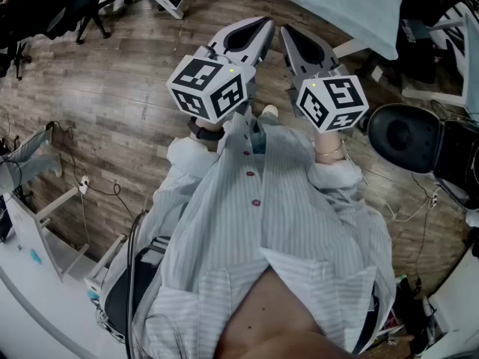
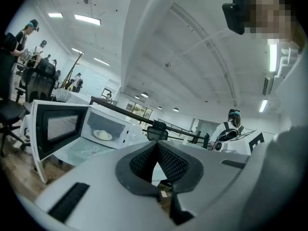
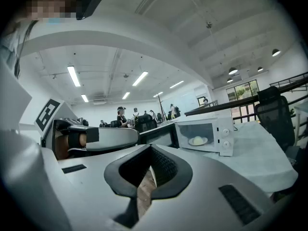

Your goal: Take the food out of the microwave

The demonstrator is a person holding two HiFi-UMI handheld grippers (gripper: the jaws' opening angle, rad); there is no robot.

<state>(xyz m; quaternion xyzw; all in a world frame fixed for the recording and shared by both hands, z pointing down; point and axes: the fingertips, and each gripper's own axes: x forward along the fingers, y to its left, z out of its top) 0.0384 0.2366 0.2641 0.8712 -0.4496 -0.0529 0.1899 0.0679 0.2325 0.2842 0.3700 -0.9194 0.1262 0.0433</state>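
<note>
In the head view, a person in a striped shirt (image 1: 299, 223) holds the left gripper (image 1: 258, 30) and the right gripper (image 1: 292, 40) side by side, above a wood floor (image 1: 112, 88). Both point toward a table (image 1: 359, 6) with a pale cloth on it. A black chair (image 1: 408, 137) stands to the right. The microwave is not in this view. In the left gripper view, the left gripper (image 2: 156, 144) has its jaws pressed together, with nothing between them. Past them, on the left, the microwave (image 2: 120, 129) sits on the table (image 2: 89, 151). Its door (image 2: 57, 128) hangs wide open. The food (image 2: 102, 134) is a pale round lump on a plate (image 2: 103, 137) inside the microwave, well apart from the jaws. In the right gripper view, the right gripper (image 3: 150, 154) also has its jaws closed tight and holds nothing. The left gripper (image 3: 96, 139) shows just beside it on the left. The microwave (image 3: 224, 138) stands on the table (image 3: 260, 158) to the right, and the food (image 3: 198, 140) is inside it on the plate (image 3: 198, 143). A black chair (image 3: 272, 112) stands behind the table.
</note>
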